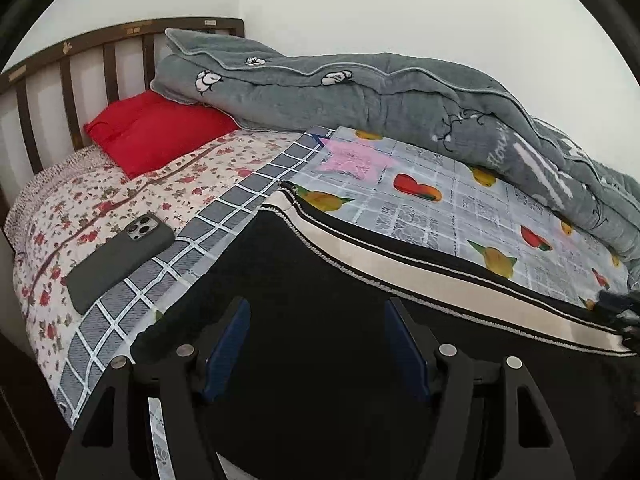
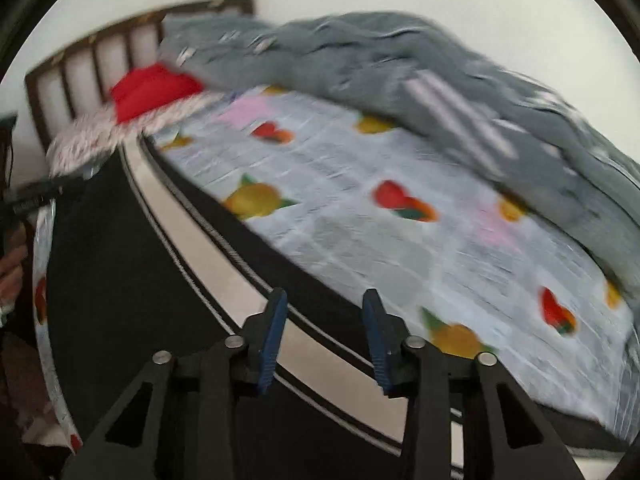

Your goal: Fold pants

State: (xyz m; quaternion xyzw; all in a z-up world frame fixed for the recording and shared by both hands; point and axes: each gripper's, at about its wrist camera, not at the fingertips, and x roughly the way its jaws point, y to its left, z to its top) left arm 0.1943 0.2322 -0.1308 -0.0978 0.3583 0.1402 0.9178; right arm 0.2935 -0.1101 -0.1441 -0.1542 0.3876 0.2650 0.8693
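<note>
Your left tool (image 1: 318, 344) stands with its jaws apart and nothing between the blue pads (image 1: 228, 344); it hangs just above the black cloth of the pants (image 1: 280, 264), which fills the ground directly ahead of it. Your right tool (image 2: 324, 340) also has a gap between its pads and grips nothing, its tips poised over the pale side stripe (image 2: 192, 236) of the same garment; that view is smeared, so whether a pad brushes the fabric cannot be told. From either tool outward, the pants lie flat on the bed along its near edge, on the fruit-printed sheet (image 1: 440, 208). Their long axis follows the stripe: in the left view it runs from a zipped end (image 1: 290, 192) up by the checked border down toward the right edge. The left tool sits nearer that zipped end, and the right tool appears to be farther along the length, so the fold likely turns on carrying one end along the stripe toward the other. A phone (image 1: 120, 256) lies just left of the pants on the floral sheet (image 1: 132, 188); beyond are a red pillow (image 1: 160, 132) and a grey quilt (image 1: 360, 96) against the wall, well clear.
</note>
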